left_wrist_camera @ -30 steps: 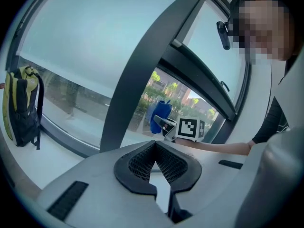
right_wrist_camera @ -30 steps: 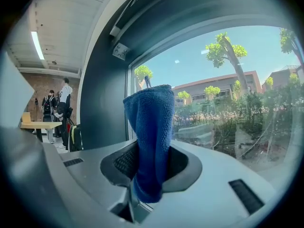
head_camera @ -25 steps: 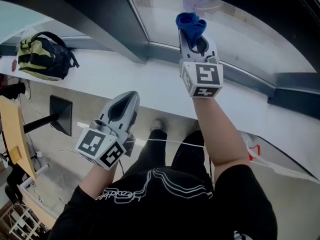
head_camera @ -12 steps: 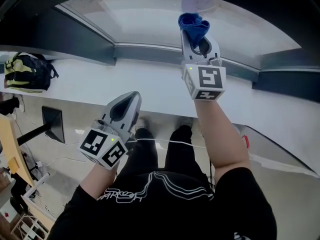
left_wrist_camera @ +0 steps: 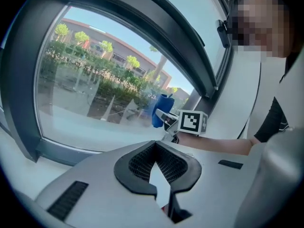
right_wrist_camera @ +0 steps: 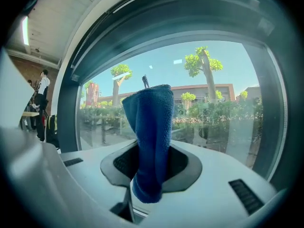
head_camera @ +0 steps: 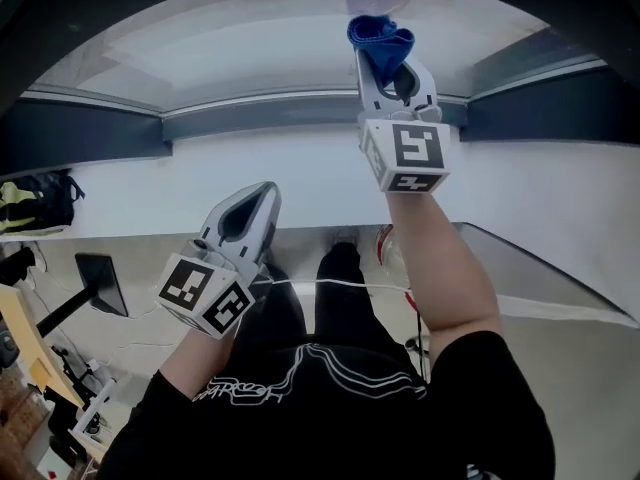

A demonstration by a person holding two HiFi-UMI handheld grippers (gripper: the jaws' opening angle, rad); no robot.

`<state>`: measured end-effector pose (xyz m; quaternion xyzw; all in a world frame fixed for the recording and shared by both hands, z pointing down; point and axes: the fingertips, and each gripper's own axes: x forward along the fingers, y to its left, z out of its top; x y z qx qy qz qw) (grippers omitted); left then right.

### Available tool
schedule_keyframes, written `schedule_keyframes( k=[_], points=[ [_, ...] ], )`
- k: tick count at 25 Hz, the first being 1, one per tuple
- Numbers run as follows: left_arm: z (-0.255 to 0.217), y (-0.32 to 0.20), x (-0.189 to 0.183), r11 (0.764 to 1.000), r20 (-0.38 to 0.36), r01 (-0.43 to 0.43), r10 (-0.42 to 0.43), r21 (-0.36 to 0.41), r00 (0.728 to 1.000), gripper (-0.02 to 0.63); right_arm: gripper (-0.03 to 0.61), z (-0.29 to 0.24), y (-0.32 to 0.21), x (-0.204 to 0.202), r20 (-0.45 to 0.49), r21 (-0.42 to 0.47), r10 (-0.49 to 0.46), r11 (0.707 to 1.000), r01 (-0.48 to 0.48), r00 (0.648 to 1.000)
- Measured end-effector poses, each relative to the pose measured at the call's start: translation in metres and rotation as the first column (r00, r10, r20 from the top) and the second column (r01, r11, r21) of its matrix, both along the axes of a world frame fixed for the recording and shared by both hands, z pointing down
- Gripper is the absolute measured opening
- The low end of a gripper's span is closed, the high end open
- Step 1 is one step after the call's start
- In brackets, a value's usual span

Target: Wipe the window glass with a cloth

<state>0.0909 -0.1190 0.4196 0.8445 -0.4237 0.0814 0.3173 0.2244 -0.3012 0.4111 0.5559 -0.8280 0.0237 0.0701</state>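
The blue microfibre cloth [right_wrist_camera: 149,137] is standing bunched and upright in the right gripper [head_camera: 386,60]. Its jaws are pressing together on the cloth's lower part, so the free upper fold is sticking out past the tips as a wiping pad. The person is holding it raised at the far side of the scene, up by the window glass [head_camera: 230,38], right of the pane's middle; whether the fold is actually touching the pane I cannot tell. The right arm is reaching out across the white sill [head_camera: 300,183], which is lying between the person and the dark window frame [head_camera: 290,113]. That reach is probably why the cloth is being held so high and far forward. The left gripper [head_camera: 263,198] is hanging lower and nearer, left of the right arm by the sill's near edge. Its jaws are closed together on nothing, seemingly idling out of the way. A backpack [head_camera: 35,203] is sitting far left on the sill, well apart.
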Motion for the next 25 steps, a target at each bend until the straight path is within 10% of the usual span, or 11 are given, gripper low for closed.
schedule_keyframes(
  k=[25],
  points=[
    [0.009, -0.019, 0.146, 0.984, 0.034, -0.175, 0.175, -0.008, 0.984, 0.005, 0.094, 0.000, -0.002, 0.277, 0.070, -0.005, 0.399, 0.917, -0.400, 0.914]
  ],
)
